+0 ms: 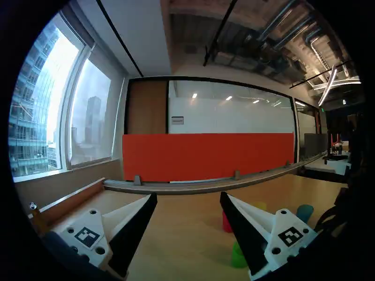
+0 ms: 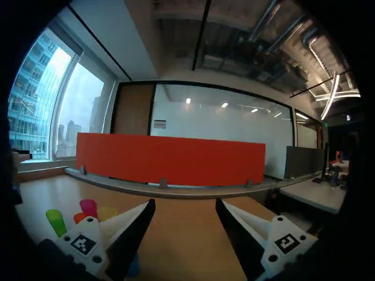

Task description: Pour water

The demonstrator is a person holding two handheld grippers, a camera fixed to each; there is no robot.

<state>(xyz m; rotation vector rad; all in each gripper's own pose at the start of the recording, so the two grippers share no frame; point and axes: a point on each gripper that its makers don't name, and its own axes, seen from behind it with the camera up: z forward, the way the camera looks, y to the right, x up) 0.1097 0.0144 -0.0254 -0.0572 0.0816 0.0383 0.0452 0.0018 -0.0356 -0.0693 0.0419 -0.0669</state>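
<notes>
Several coloured plastic cups stand on a wooden table (image 1: 187, 234). In the left gripper view, my left gripper (image 1: 188, 201) is open above the table, nothing between its fingers; a red cup (image 1: 226, 224), a green cup (image 1: 237, 256), a yellow cup (image 1: 260, 205) and a teal cup (image 1: 304, 212) sit around its right finger (image 1: 243, 225). In the right gripper view, my right gripper (image 2: 185, 206) is open and empty; a green cup (image 2: 56, 221), a pink cup (image 2: 88, 206), an orange cup (image 2: 79, 218), a yellow cup (image 2: 107, 212) and a blue cup (image 2: 133, 267) lie by its left finger (image 2: 131, 229).
An orange divider panel (image 1: 206, 154) runs along the table's far edge, with a glass wall behind it. Large windows (image 1: 47, 117) are at the left. More desks (image 2: 314, 192) stand off to the right. A raised wooden ledge (image 1: 70, 199) borders the table's left side.
</notes>
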